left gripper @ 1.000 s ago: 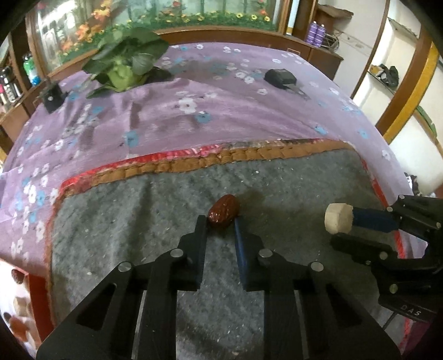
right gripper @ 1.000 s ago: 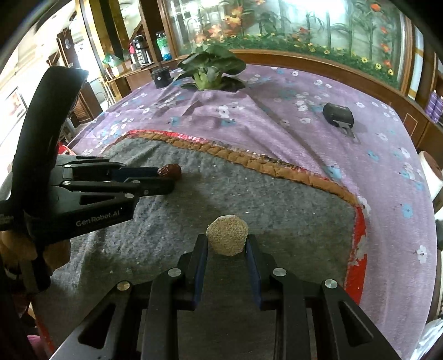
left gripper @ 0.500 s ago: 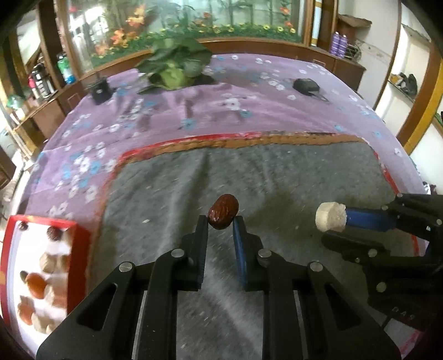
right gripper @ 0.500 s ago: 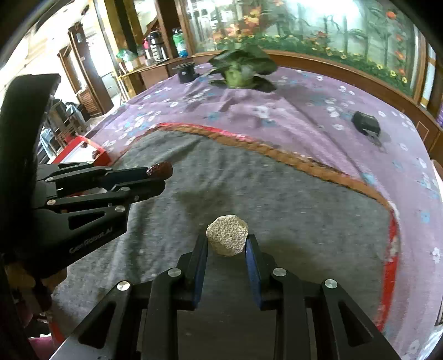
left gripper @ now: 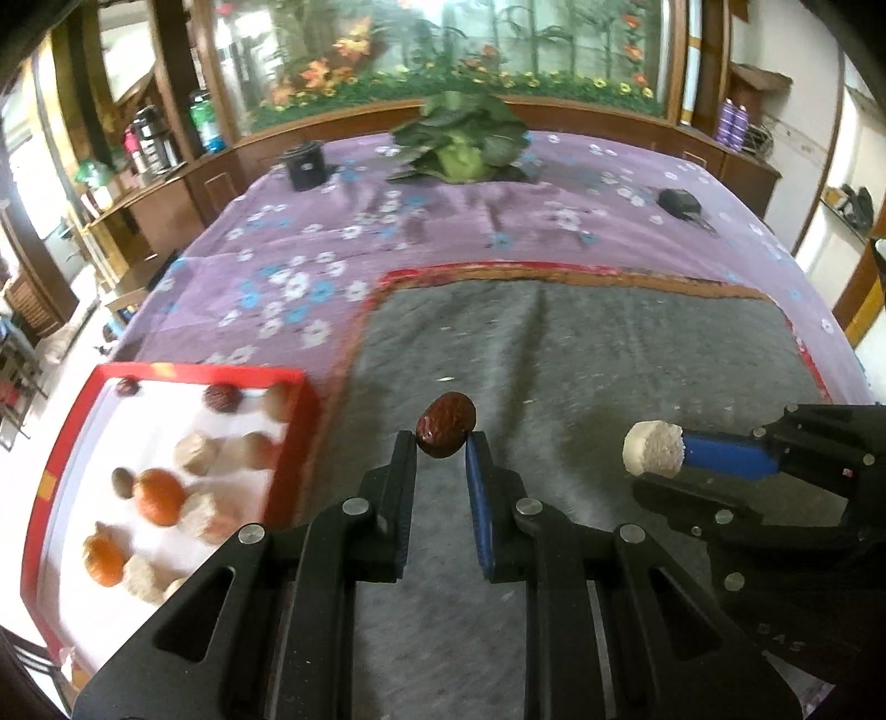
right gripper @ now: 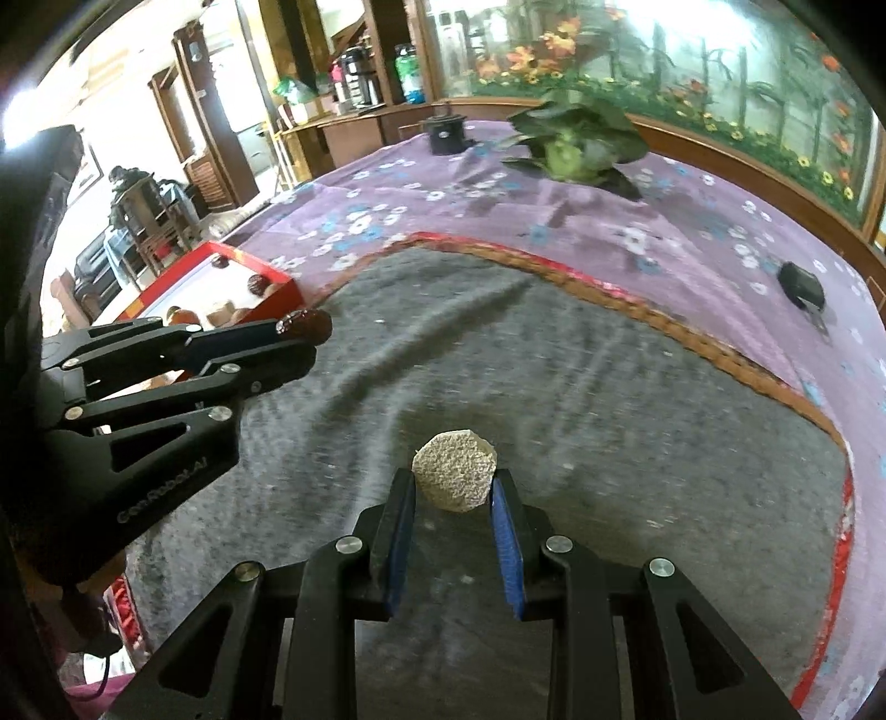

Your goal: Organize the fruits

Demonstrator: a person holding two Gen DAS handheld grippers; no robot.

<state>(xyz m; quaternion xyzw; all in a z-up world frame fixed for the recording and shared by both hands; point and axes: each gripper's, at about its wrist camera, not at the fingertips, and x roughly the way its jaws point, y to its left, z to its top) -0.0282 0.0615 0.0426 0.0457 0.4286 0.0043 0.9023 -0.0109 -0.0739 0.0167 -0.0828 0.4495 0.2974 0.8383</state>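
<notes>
Nearest, left gripper [left gripper: 440,448]: nearly closed, pinching a dark red date [left gripper: 446,424] at the fingertips, held clear above the grey mat [left gripper: 554,354]. To its right, right gripper [right gripper: 453,482]: nearly closed, clamped on a pale, rough-surfaced round piece [right gripper: 455,471], likewise above the mat and apart from it. In the left wrist view, that pale piece [left gripper: 653,447] at the tip of the right gripper [left gripper: 664,459], level with the date and well apart from it. In the right wrist view, the date [right gripper: 305,325] at the tip of the left gripper [right gripper: 299,338], near the tray's right wall.

Near left, at the worktop edge: red tray [left gripper: 299,437] with white floor, beside the mat's left edge; inside, two orange fruits [left gripper: 158,495], several pale pieces [left gripper: 194,451] and dark dates [left gripper: 221,397], loosely scattered.

Middle distance: red and brown border [left gripper: 554,274] along the mat's far edge, lying on a purple flowered cloth [left gripper: 443,221].

Far: black cup [left gripper: 304,165] at far left, leafy green plant [left gripper: 462,141] at centre, small black object [left gripper: 680,202] at far right; kind not discernible. Beyond, wooden ledge with flowers behind glass [left gripper: 470,50].
</notes>
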